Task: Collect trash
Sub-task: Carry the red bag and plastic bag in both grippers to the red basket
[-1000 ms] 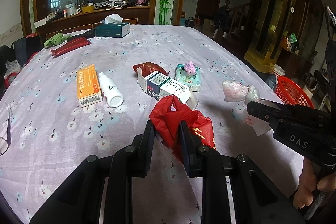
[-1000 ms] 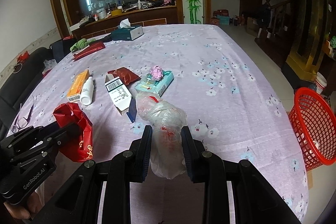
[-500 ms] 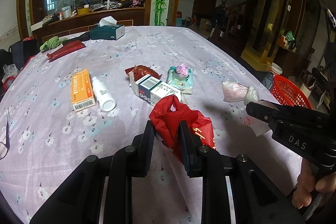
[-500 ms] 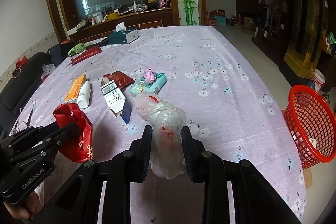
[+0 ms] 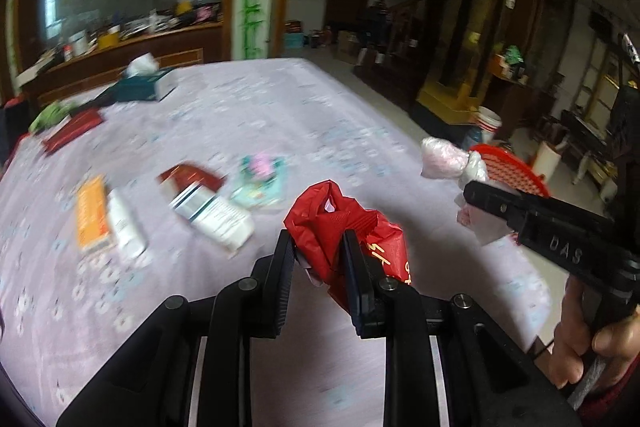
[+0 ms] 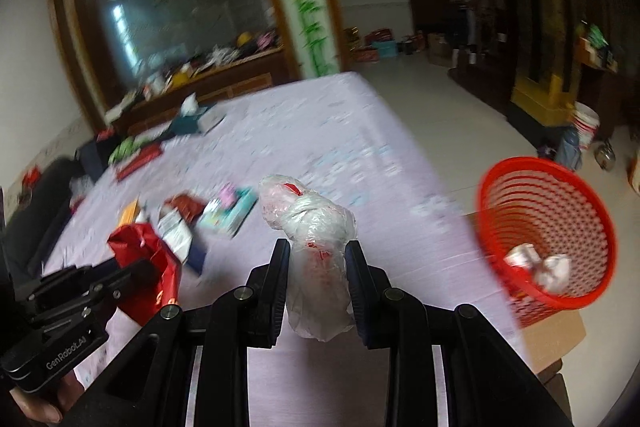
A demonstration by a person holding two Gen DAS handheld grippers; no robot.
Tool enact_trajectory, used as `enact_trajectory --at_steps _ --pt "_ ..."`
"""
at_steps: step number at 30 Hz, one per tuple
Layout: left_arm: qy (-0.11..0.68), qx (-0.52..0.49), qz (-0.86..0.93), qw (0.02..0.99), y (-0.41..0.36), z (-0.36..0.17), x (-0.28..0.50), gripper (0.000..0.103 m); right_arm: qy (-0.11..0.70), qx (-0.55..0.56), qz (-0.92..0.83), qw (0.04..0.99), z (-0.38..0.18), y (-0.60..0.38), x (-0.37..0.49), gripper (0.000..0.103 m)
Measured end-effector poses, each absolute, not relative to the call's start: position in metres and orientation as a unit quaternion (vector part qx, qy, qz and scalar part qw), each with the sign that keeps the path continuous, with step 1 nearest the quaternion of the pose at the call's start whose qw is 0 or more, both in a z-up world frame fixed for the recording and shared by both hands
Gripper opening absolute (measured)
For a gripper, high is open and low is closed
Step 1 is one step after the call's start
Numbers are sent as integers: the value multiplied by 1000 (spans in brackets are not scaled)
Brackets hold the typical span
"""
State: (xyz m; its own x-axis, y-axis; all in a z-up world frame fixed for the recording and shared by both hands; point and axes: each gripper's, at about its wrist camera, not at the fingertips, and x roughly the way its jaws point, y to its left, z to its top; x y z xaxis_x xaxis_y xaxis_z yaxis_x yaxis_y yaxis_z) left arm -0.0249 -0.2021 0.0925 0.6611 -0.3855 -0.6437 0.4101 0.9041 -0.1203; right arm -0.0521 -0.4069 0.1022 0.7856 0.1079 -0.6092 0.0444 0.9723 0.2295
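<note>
My left gripper is shut on a crumpled red plastic bag, held above the lilac flowered tablecloth. My right gripper is shut on a knotted clear plastic bag with red bits inside; the left wrist view shows that clear bag at the right. The red bag also shows at the lower left of the right wrist view. A red mesh basket with white crumpled trash stands on the floor beyond the table's right edge.
On the cloth lie an orange box, a white bottle, a white carton, a dark red pouch, a teal packet with a pink wad and a tissue box. A white bucket stands behind the basket.
Both grippers have lifted and swung right with their bags. The red basket is now larger and nearer in the right wrist view, and both views are motion-blurred.
</note>
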Motion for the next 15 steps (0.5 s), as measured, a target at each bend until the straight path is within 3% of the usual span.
enact_trajectory --at_steps 8,15 --pt "351 35 -311 882 -292 125 -14 23 285 195 -57 937 133 -524 -81 31" --pt "375 47 -366 851 -383 117 4 23 286 248 -108 919 124 -598 -84 32"
